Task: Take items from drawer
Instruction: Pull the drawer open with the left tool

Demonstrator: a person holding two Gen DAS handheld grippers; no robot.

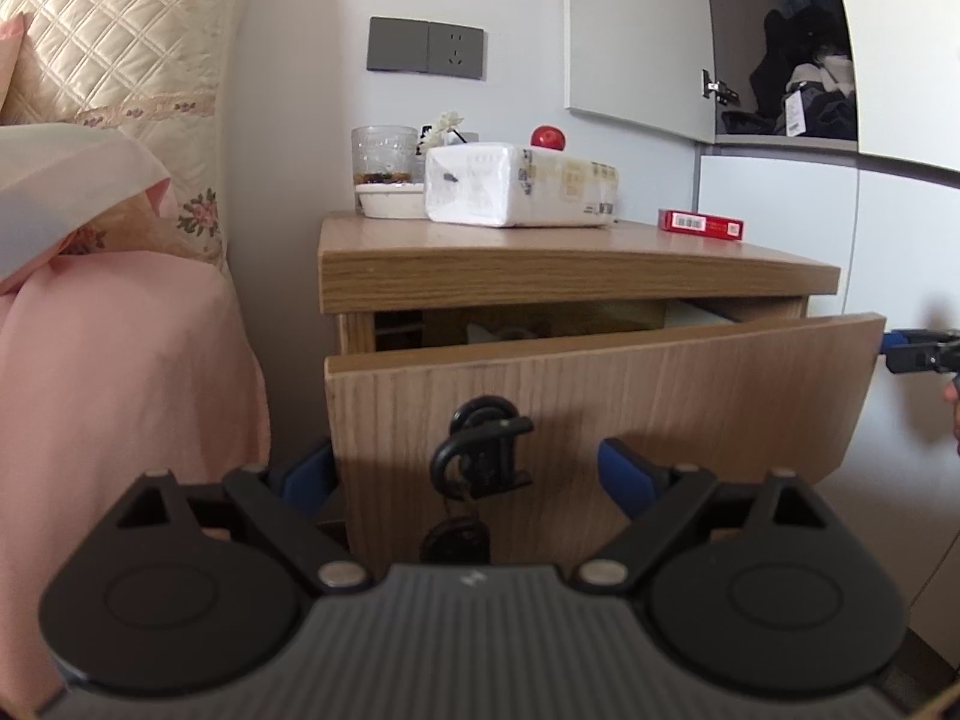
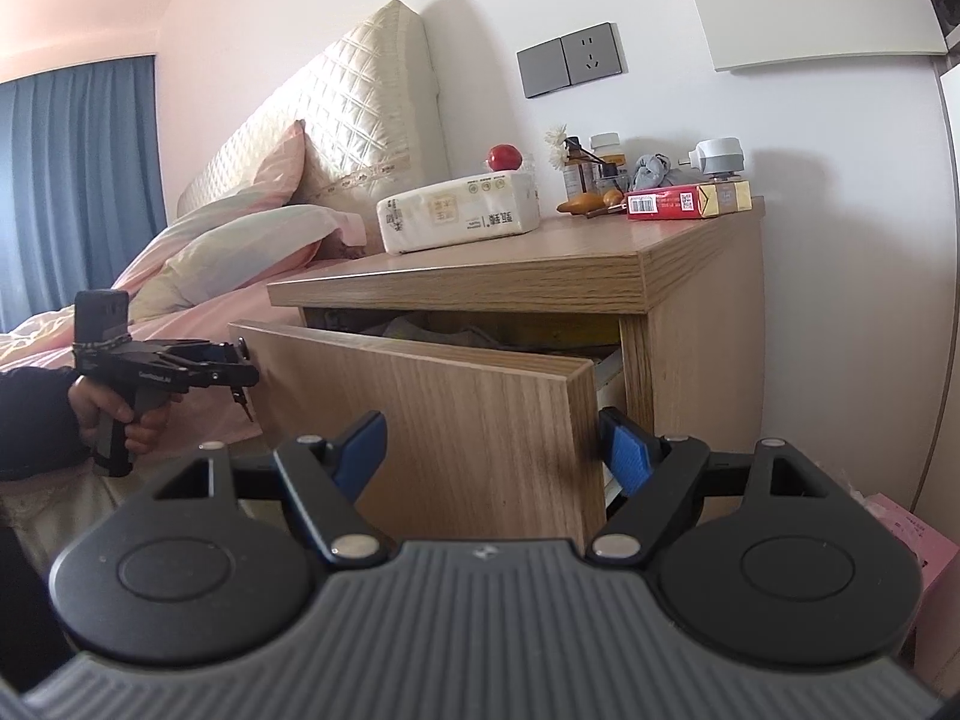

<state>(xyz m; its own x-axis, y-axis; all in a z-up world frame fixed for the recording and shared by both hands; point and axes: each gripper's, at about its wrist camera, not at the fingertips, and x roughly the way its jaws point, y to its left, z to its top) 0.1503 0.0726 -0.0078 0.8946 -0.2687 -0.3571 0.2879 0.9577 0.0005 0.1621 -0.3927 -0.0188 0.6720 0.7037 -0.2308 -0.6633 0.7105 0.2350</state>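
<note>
**Drawer pulled partway out, both grippers spread wide at its front**

The wooden nightstand stands beside a bed with pink bedding. Its drawer is partly open and sits skewed, its right end further out than its left. Through the gap under the surface, some jumbled items lie inside the drawer, too dim to identify.

The left gripper faces the drawer front, its blue fingers spread wide on either side of a black padlock hanging there, with a key dangling below it. Nothing is held between them.

The right gripper is at the drawer's right corner, fingers wide apart; one blue pad sits just beside the drawer's side edge, the other in front of the panel. It grips nothing.

On the surface rest a white tissue pack, a red box, a glass cup and a red round object.
</note>
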